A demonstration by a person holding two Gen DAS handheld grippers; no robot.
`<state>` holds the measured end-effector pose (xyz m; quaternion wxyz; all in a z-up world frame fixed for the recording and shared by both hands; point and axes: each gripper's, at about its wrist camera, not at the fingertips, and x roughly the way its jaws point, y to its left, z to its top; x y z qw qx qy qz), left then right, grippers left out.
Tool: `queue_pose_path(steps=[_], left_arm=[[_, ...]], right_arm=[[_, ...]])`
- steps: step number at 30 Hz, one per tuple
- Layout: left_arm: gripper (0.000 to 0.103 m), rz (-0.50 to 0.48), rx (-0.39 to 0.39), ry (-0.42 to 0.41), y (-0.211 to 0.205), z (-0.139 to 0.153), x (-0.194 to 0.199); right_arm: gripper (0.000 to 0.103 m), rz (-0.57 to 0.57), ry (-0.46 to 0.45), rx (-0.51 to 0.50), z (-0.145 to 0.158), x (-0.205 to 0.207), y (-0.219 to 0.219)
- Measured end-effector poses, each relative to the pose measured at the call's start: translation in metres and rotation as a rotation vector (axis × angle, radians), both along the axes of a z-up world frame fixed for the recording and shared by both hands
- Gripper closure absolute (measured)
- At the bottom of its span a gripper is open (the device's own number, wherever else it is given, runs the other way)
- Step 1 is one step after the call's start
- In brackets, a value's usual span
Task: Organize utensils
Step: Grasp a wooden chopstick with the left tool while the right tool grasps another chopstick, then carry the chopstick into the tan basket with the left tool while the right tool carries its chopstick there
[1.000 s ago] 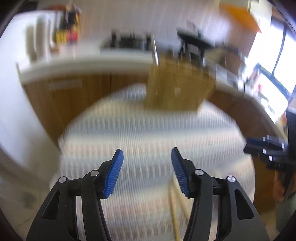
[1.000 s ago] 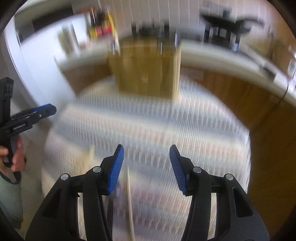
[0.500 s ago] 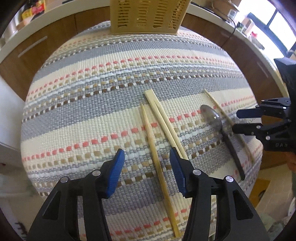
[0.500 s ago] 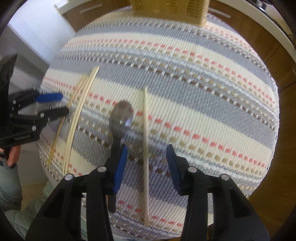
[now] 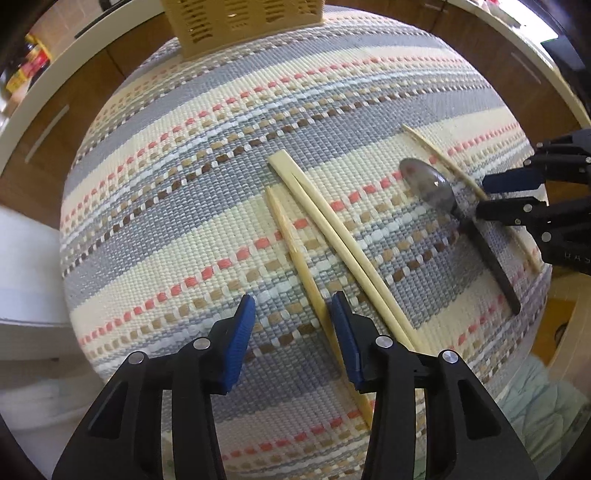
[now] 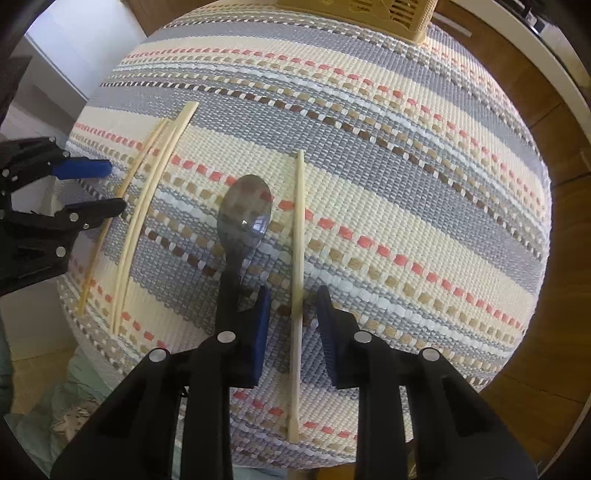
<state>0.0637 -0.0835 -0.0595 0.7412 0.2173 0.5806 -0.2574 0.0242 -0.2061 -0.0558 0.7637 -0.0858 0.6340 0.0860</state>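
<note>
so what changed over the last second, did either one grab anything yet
Both have tipped down from facing the basket and closed in on the mat. The left hand-held gripper now straddles a single chopstick, the right hand-held gripper another chopstick beside the spoon. Both are open, nothing grabbed. The utensils lie as they did half a second ago.

Place: a home kitchen.
Cabinets: brown wooden cabinet fronts (image 5: 85, 96) with long bar handles (image 5: 46, 133) run behind the tabletop, under a pale countertop (image 5: 35, 96).
Shelf goods: bottles with yellow and red labels (image 5: 27, 66) stand on that countertop at the far left.
Tabletop: covered by a woven striped cloth (image 5: 207, 155) in grey, cream and coral.
Tableware: wooden chopsticks (image 5: 328, 236) and a metal spoon (image 5: 430, 184) lie on the cloth; a tan slotted utensil basket (image 5: 243, 22) stands at its far edge.
</note>
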Motion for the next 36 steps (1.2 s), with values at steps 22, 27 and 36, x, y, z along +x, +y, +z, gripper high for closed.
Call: queue_pose_path(steps=[22, 27, 36], left_arm=[[0.099, 0.021, -0.049, 0.041, 0.000, 0.008, -0.013], [0.099, 0.027, -0.099, 0.006, 0.010, 0.027, -0.011], [0.099, 0.103, -0.277, -0.178, 0.031, 0.112, 0.014]], right_arm=[[0.099, 0.020, -0.018, 0.060, 0.005, -0.020, -0.026], [0.099, 0.019, -0.060, 0.081, 0.025, -0.013, -0.043], [0.099, 0.023, -0.241, 0.134, 0.096, 0.002, -0.057]])
